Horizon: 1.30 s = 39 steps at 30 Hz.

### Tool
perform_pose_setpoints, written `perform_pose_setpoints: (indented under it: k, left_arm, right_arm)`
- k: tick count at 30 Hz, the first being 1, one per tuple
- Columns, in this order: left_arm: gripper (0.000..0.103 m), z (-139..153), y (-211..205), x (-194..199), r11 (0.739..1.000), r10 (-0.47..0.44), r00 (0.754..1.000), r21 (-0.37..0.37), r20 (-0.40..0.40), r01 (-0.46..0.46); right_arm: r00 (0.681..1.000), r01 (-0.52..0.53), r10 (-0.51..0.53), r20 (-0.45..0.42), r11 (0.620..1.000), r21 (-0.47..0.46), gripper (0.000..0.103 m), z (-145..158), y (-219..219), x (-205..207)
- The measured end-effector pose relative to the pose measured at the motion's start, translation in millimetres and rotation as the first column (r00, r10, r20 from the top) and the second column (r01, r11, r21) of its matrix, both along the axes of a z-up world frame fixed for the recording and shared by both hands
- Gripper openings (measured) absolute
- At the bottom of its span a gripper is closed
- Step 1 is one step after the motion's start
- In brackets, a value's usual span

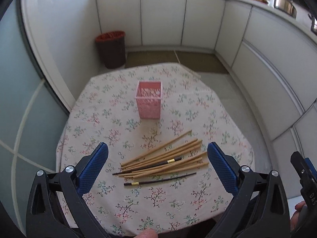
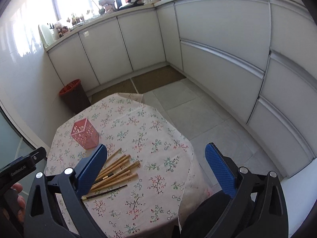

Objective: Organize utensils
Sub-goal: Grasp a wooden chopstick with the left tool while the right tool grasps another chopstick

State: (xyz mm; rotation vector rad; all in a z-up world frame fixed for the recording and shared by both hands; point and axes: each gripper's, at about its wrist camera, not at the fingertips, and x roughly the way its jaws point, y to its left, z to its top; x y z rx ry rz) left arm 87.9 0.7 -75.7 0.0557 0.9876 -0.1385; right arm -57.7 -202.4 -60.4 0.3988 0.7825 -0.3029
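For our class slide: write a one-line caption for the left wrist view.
Open left gripper above chopsticks piled before an empty pink holder.

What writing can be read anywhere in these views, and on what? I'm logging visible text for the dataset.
"DAS": white letters on the black body of the right claw, cut off at the frame edge.
A white brand mark on the black body of the left claw: too small and blurred to read.
A small sticker on a cabinet door: unreadable.
Nothing on the pink basket or chopsticks.

Matt wooden chopsticks [image 1: 166,162], perforated pink plastic holder [image 1: 149,101], floral cloth tablecloth [image 1: 138,198]
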Motion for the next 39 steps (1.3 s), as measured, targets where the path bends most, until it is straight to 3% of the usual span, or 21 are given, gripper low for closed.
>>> perform_pose_setpoints:
  k: [2,6,9,14,17,19,22,25,35,37,39]
  left_arm:
    - [0.096,-31.2,-9.3,23.0,0.999,-0.051,0.993,0.003,-0.110,0.052]
    - [0.096,-88.7,-36.8,60.4,0.985,-0.148,0.948,0.046,-0.281,0.168]
    - [0.096,-120.3,-59.1,84.7,0.965,-0.188,0.916,0.105,-0.354,0.239]
    - [0.094,-153.6,-81.6,127.3,0.948,-0.210,0.875,0.129,-0.437,0.291]
    - [0.080,-169.9,-92.1,144.0,0.938,-0.237,0.841,0.111,-0.487,0.329]
    - [0.067,-179.3,-96.2,151.6,0.929,-0.245,0.829,0.124,-0.502,0.350]
    - [0.056,-188.8,-95.9,157.7,0.921,-0.250,0.828,0.140,-0.503,0.363]
    - [0.046,-195.0,-91.7,160.2,0.921,-0.273,0.812,0.105,-0.515,0.376]
    - [0.042,-202.2,-84.9,146.9,0.898,-0.354,0.806,0.071,-0.474,0.435]
    - [0.028,-199.6,-82.0,143.2,0.896,-0.366,0.802,0.055,-0.473,0.442]
    - [0.021,-197.8,-76.7,136.0,0.889,-0.386,0.796,0.041,-0.466,0.456]
  right_arm:
    - [0.999,-0.008,0.009,-0.040,0.999,0.032,0.096,-18.4,-4.9,9.3]
    - [0.993,-0.012,0.023,-0.114,0.995,0.094,0.096,-51.7,-19.8,26.6]
    - [0.986,0.004,0.018,-0.165,0.992,0.127,0.096,-72.5,-31.6,36.4]
    - [0.972,0.030,0.008,-0.233,0.987,0.160,0.096,-99.6,-48.0,47.4]
    - [0.965,0.038,0.009,-0.262,0.984,0.173,0.096,-109.6,-53.8,51.8]
    - [0.961,0.035,0.015,-0.276,0.984,0.176,0.096,-114.9,-55.5,54.5]
    - [0.957,0.025,0.028,-0.290,0.984,0.178,0.096,-121.1,-53.7,58.0]
    - [0.951,0.011,0.043,-0.306,0.985,0.173,0.096,-126.7,-48.9,60.5]
    - [0.928,-0.006,0.089,-0.363,0.975,0.224,0.096,-143.2,-35.3,68.5]
    - [0.922,0.000,0.095,-0.375,0.970,0.244,0.096,-146.2,-33.8,69.8]
    - [0.915,0.002,0.105,-0.389,0.964,0.264,0.096,-150.3,-30.3,71.3]
